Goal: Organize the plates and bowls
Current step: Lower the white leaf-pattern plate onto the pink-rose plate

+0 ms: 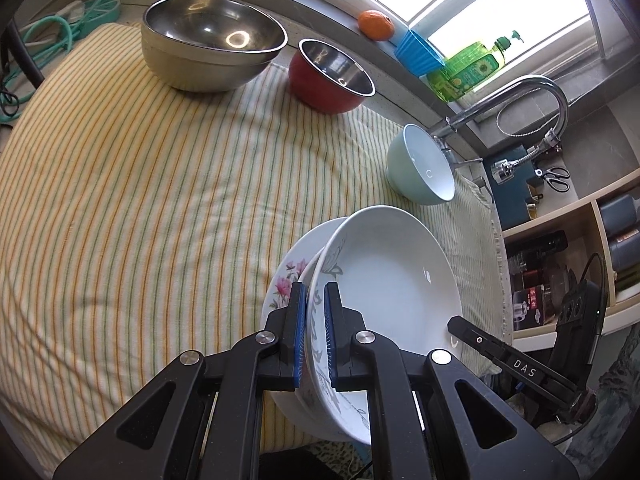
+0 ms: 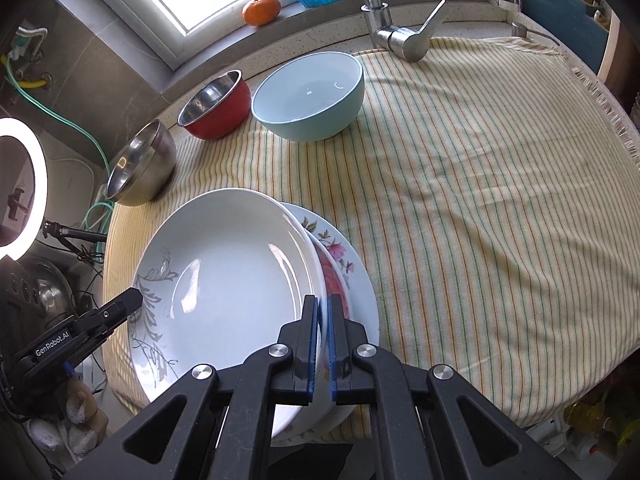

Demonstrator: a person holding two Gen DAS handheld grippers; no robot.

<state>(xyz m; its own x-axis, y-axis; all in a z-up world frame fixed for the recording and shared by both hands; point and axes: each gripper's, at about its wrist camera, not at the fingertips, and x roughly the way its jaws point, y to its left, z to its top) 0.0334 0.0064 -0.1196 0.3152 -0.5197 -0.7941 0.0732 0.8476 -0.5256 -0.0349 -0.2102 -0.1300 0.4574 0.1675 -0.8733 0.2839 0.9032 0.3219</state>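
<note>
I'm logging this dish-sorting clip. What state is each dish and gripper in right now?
Left gripper: jaws shut on the white plate's rim.
Right gripper: jaws shut on its opposite rim.
White plate: tilted over the floral plate.
Floral plate: flat on the striped cloth.
Steel bowl, red bowl, blue bowl: upright, empty.
</note>
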